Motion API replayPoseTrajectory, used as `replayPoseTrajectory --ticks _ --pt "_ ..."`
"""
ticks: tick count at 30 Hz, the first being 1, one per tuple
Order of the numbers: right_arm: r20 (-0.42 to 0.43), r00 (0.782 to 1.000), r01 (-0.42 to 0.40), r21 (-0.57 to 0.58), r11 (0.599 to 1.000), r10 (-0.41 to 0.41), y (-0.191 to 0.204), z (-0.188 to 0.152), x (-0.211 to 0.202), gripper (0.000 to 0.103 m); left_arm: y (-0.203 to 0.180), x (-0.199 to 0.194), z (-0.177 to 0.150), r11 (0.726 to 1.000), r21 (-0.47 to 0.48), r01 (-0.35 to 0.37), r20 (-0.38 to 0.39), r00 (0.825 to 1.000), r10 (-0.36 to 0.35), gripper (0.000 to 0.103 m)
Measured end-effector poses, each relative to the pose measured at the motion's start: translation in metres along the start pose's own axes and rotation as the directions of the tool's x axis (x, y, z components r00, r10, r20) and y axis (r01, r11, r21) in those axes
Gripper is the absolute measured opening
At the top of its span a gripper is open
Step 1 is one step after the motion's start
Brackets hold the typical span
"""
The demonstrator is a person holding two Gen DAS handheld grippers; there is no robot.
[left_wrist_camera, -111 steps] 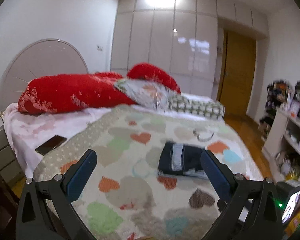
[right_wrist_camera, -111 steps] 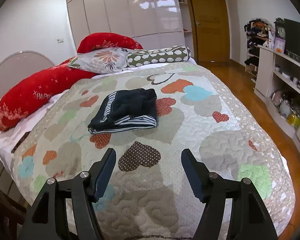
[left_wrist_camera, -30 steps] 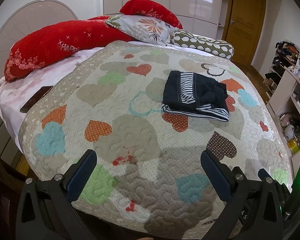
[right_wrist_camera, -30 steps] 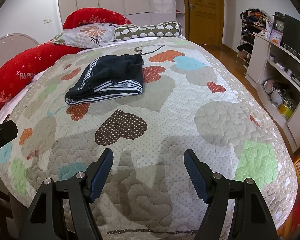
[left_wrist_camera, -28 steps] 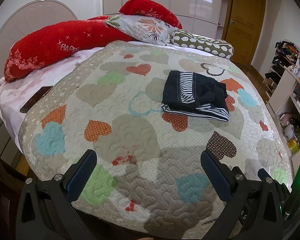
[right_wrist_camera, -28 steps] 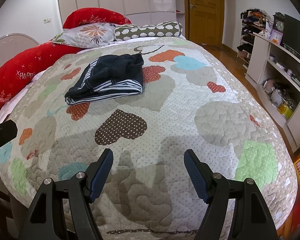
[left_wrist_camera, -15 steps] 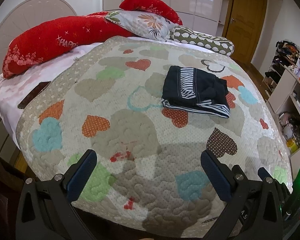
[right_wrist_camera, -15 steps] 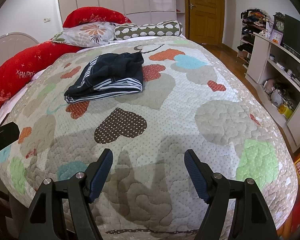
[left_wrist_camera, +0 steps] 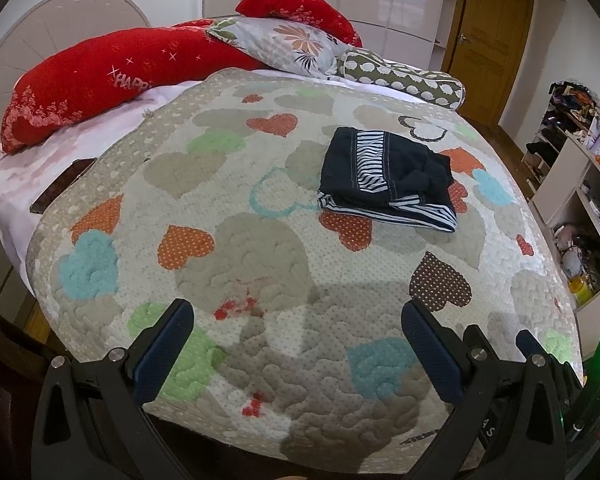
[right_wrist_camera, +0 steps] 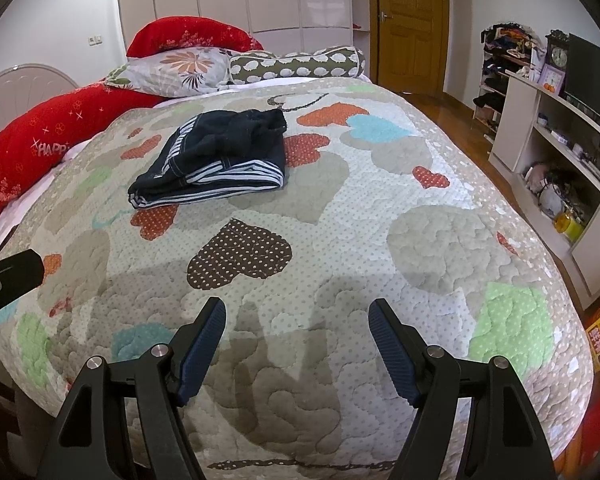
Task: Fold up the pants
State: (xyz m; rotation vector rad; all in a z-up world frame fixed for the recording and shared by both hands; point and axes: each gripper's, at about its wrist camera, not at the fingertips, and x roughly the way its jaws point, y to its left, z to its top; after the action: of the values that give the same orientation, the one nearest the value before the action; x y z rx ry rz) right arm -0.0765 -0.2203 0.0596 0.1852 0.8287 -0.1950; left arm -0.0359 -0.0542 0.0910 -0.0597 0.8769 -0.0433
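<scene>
- Quilted bed cover (left_wrist_camera: 260, 240), printed with coloured hearts, fills most of both views; the bed (right_wrist_camera: 340, 208) is the only work surface and looks soft and yielding.
- Red pillows (left_wrist_camera: 100, 76) lie along the upper left of the left view, with a floral pillow (left_wrist_camera: 296, 46) and a spotted bolster (left_wrist_camera: 404, 78) at upper centre; a wooden door (right_wrist_camera: 410, 20) stands behind, and shelves (right_wrist_camera: 556, 152) run down the right edge.
- Dark pants (left_wrist_camera: 384, 176) with striped trim sit right of centre in the left view and at upper left of centre in the right view (right_wrist_camera: 220, 156). They lie flat on the cover in a compact, layered stack, so the fold looks essentially done.
- Judged by the drape, the pants are light, soft and limp: lifting by one layer would likely let the stack fall open. Any further hold should pinch all layers together at the thick striped edge nearest the cameras.
- Left claw (left_wrist_camera: 296, 332) hangs at the bottom of its frame, jaws spread wide and empty, well apart from the pants.
- Right claw (right_wrist_camera: 298, 332) is likewise wide apart, holding nothing, over the cover's near edge.
- A dark flat object (left_wrist_camera: 62, 184), possibly a phone, rests on the pink sheet at left.
</scene>
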Motion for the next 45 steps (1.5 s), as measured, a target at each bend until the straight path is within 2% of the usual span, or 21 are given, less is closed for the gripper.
replayPoseTrajectory --ticks 6,14,18,22,25,31,34,36,38,41,45 --pt "-0.008 1.0 0.004 -0.007 1.0 -0.004 0.001 -0.002 0.004 0.078 0.003 0.009 -0.002 1.0 -0.005 0.004 -0.025 1.0 -0.004 0.103" --pt "-0.027 0.999 0.016 -0.007 1.0 -0.016 -0.002 -0.008 0.02 0.078 0.012 0.038 -0.006 1.0 -0.029 -0.007 -0.101 0.995 0.004 0.103" --pt "-0.013 1.0 0.02 -0.012 1.0 -0.02 -0.004 -0.012 0.023 0.083 0.018 0.064 -0.009 0.999 -0.025 -0.034 -0.152 0.988 0.029 0.103" --pt "-0.006 1.0 0.013 -0.013 1.0 -0.014 -0.006 -0.013 0.025 0.086 0.018 0.086 -0.017 0.999 -0.026 -0.034 -0.241 0.97 0.027 0.103" --pt "0.0 1.0 0.009 -0.012 1.0 -0.009 -0.007 -0.013 0.027 0.088 0.015 0.087 -0.018 0.999 -0.012 -0.044 -0.233 0.972 0.04 0.103" --pt "0.006 1.0 0.002 -0.02 1.0 -0.002 -0.008 -0.013 0.029 0.089 0.018 0.095 -0.018 0.999 -0.018 -0.032 -0.263 0.965 0.026 0.103" --pt "0.007 1.0 -0.005 -0.021 1.0 0.005 -0.009 -0.013 0.029 0.09 0.014 0.092 -0.015 0.999 0.024 -0.034 -0.273 0.961 0.039 0.103" --pt "0.002 1.0 -0.014 -0.027 1.0 0.014 -0.01 -0.012 0.029 0.09 0.014 0.083 -0.01 1.0 0.021 0.02 -0.261 0.965 -0.013 0.1" --pt "-0.007 0.999 -0.039 -0.025 0.999 0.039 -0.014 -0.008 0.027 0.09 0.019 0.069 0.003 0.994 -0.023 0.107 -0.212 0.971 -0.109 0.099" --pt "-0.01 0.997 -0.08 0.008 0.997 0.08 -0.023 0.008 0.027 0.09 0.021 0.065 0.029 0.988 -0.04 0.149 -0.164 0.974 -0.154 0.099" --pt "-0.026 0.982 -0.183 0.111 0.977 0.187 -0.037 0.046 0.039 0.09 0.024 0.102 0.07 0.966 -0.115 0.232 -0.217 0.943 -0.252 0.099"
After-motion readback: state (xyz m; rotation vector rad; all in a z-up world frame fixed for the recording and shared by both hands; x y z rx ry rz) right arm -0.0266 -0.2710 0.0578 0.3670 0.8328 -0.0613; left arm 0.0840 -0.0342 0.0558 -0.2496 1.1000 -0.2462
